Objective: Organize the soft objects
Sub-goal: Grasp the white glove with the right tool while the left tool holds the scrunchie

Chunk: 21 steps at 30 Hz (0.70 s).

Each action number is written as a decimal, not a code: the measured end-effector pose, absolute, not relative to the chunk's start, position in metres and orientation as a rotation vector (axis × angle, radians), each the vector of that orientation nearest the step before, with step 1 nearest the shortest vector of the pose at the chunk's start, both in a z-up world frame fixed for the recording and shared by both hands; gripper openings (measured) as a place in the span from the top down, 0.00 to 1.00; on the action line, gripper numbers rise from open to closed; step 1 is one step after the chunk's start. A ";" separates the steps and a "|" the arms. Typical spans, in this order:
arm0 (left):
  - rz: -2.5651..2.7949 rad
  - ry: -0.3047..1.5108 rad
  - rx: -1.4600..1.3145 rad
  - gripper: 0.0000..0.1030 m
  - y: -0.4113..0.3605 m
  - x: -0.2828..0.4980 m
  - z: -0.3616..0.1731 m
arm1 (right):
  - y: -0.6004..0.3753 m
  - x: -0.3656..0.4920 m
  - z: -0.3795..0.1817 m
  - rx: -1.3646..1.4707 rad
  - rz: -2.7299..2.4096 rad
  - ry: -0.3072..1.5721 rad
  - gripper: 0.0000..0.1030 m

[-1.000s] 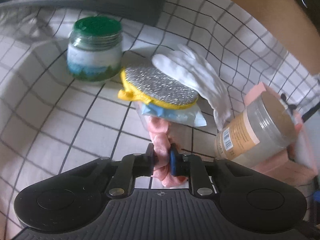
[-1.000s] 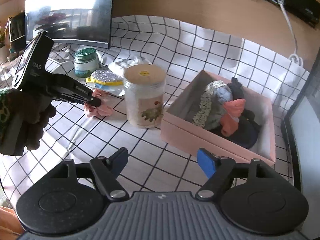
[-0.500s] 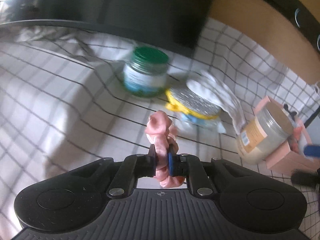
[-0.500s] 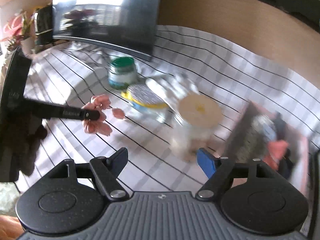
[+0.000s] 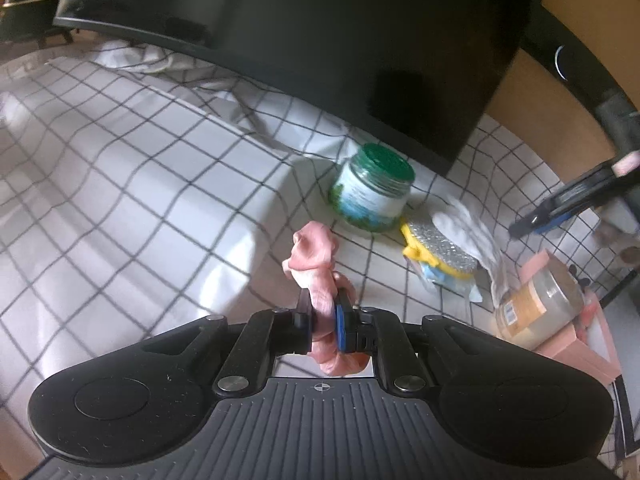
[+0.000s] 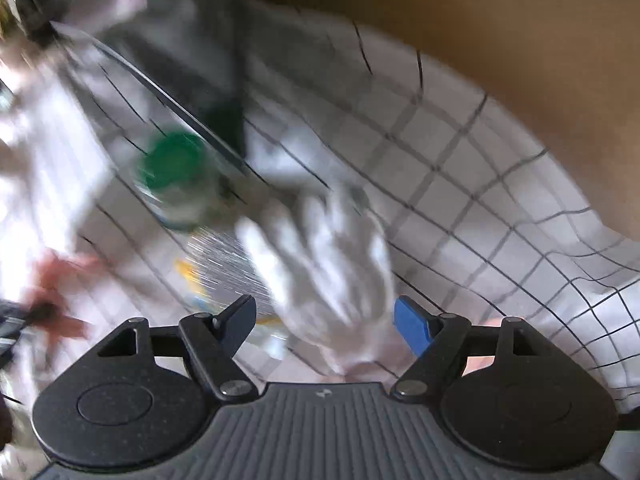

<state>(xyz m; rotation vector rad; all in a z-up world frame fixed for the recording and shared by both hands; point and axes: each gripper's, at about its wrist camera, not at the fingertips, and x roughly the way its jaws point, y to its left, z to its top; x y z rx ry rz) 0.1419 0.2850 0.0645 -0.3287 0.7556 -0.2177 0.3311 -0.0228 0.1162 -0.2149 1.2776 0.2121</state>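
Carefully, my left gripper (image 5: 323,312) pinched the pink scrunchie (image 5: 316,268); my right gripper (image 6: 324,316), jaws wide and empty, needed centring over the white glove (image 6: 332,256).

A green-lidded jar (image 5: 370,188) is standing on the checked cloth (image 5: 120,184) covering the bench, just before a dark monitor (image 5: 320,40). A clear jar with a tan label (image 5: 536,304) is sitting well right of it, a wooden wall (image 6: 460,20) rising behind.

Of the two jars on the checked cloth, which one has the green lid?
The short jar beside the dark monitor, with a blue-and-green label. The taller clear jar against the pink box has a tan lid.
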 end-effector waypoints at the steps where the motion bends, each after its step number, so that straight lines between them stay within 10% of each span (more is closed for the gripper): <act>1: -0.215 0.760 -0.337 0.87 0.289 0.141 0.063 | -0.026 0.341 0.107 -0.198 0.220 1.327 0.26; 10: -0.190 0.794 -0.415 0.87 0.308 0.143 0.053 | -0.021 0.375 0.054 -0.245 0.252 1.476 0.27; 12: -0.196 0.799 -0.417 0.87 0.309 0.142 0.054 | -0.022 0.375 0.055 -0.238 0.234 1.472 0.71; 13: -0.201 0.800 -0.417 0.87 0.309 0.142 0.054 | -0.021 0.373 0.060 -0.225 0.231 1.474 0.77; 21: -0.236 0.752 -0.427 0.87 0.305 0.145 0.068 | -0.025 0.329 0.162 -0.022 0.296 1.236 0.77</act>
